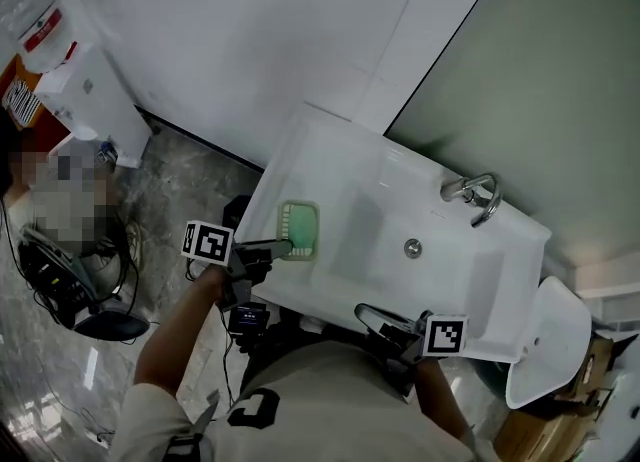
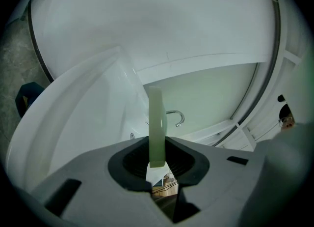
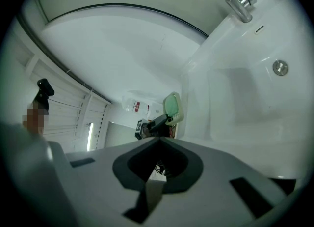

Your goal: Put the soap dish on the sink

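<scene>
A pale green soap dish (image 1: pixel 298 228) lies flat over the left rim of the white sink (image 1: pixel 330 155). My left gripper (image 1: pixel 283 247) is shut on its near edge. In the left gripper view the soap dish (image 2: pixel 156 123) shows edge-on, clamped between the jaws of that gripper (image 2: pixel 157 161). Whether it rests on the rim I cannot tell. My right gripper (image 1: pixel 366 313) hangs at the sink's front edge, shut and holding nothing. The right gripper view looks past its own shut jaws (image 3: pixel 158 145) at the soap dish (image 3: pixel 172 107) and the left gripper (image 3: pixel 158 122).
A chrome faucet (image 1: pixel 475 193) stands at the sink's back right, with a drain (image 1: pixel 412 247) in the basin. A white fixture (image 1: pixel 545 345) sits right of the sink. On the marble floor at left are a white appliance (image 1: pixel 90 100) and cables (image 1: pixel 70 285).
</scene>
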Demonstrator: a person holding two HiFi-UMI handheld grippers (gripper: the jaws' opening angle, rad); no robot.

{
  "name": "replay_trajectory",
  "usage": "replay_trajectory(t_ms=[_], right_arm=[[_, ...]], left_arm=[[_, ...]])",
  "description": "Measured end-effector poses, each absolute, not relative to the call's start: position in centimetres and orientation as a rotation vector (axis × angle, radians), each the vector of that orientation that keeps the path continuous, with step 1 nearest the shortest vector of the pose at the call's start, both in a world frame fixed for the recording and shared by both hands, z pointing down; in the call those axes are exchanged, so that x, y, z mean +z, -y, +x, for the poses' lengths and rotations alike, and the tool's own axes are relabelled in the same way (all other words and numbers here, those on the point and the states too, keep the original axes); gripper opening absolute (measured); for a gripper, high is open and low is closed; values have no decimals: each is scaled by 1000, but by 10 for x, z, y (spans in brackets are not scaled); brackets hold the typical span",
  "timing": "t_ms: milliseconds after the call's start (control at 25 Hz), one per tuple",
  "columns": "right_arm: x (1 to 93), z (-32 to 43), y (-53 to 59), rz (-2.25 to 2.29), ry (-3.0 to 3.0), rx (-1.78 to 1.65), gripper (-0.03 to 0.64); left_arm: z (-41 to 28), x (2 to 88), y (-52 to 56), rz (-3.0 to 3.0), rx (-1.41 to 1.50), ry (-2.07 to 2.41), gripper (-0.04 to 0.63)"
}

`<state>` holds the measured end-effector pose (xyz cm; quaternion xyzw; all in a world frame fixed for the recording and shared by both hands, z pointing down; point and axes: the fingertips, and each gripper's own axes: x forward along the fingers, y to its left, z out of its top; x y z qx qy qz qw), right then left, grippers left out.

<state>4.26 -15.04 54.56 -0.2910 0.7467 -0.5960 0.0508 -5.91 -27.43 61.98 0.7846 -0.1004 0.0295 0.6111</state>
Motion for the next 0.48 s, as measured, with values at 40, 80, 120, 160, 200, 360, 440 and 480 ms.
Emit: replay_trajectory(t_ms=[40, 80, 120, 160, 200, 360, 440, 480], right_arm=[[547, 46, 152, -899, -2262, -1818, 11], [548, 49, 153, -906, -2249, -1823, 9], [550, 53, 156, -907, -2238, -1829, 11], [552, 57, 159, -904, -2232, -1833, 11], [554, 62, 163, -901, -2229, -1837, 9], [556, 72, 173, -881, -2257, -1829, 11], [555, 70, 173, -861, -2286, -1828, 9], [554, 70, 174, -853, -2295, -1831, 11]], left_arm=[[-55, 626, 278, 1808, 85, 227, 86], [-52, 631, 282, 1805, 103, 225, 86], [-48, 636, 286, 1802, 118, 222, 86], [-43, 641, 290, 1800, 128, 219, 86], [-38, 644, 295, 1799, 132, 216, 86], [-22, 656, 307, 1794, 125, 219, 86], [-21, 661, 312, 1798, 130, 232, 86], [-21, 663, 316, 1801, 134, 241, 86]])
